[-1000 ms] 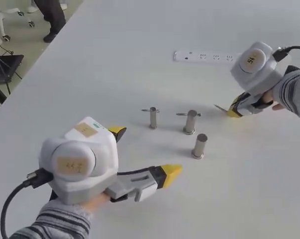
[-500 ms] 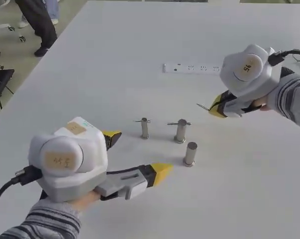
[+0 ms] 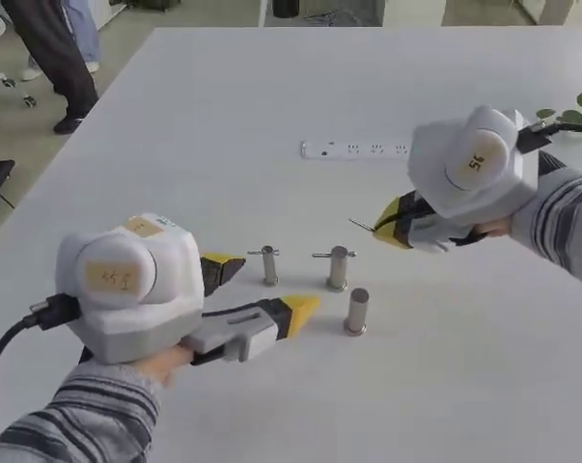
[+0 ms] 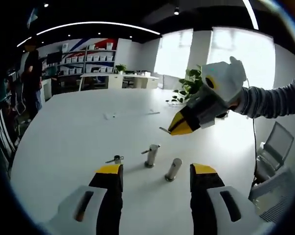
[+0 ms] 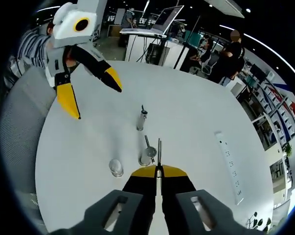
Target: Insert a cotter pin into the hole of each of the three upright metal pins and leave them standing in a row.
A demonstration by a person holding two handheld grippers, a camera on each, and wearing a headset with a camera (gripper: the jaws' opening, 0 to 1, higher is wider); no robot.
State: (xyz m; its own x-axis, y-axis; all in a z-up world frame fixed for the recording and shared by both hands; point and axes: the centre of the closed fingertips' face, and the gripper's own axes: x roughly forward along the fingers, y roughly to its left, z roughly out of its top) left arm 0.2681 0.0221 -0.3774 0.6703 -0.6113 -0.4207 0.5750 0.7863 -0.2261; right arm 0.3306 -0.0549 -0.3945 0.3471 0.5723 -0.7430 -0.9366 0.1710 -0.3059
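Three upright metal pins stand on the white table (image 3: 175, 145). The left pin (image 3: 269, 265) and the middle pin (image 3: 338, 268) each carry a cotter pin through the top. The nearer right pin (image 3: 356, 312) has none. My right gripper (image 3: 385, 218) hovers above and right of them, shut on a thin cotter pin (image 3: 361, 226) that sticks out leftward. In the right gripper view that cotter pin (image 5: 159, 152) projects from the closed jaws (image 5: 158, 171) over the middle pin (image 5: 147, 155). My left gripper (image 3: 262, 286) stands open, low, just left of the pins (image 4: 151, 155).
A white power strip (image 3: 358, 149) lies behind the pins. Green plant leaves (image 3: 578, 106) show at the right edge. A person (image 3: 49, 48) stands on the floor beyond the table's far left edge.
The right gripper has risen off the table with the cotter pin and moved left toward the pins. The left gripper has kept its place and stayed open.
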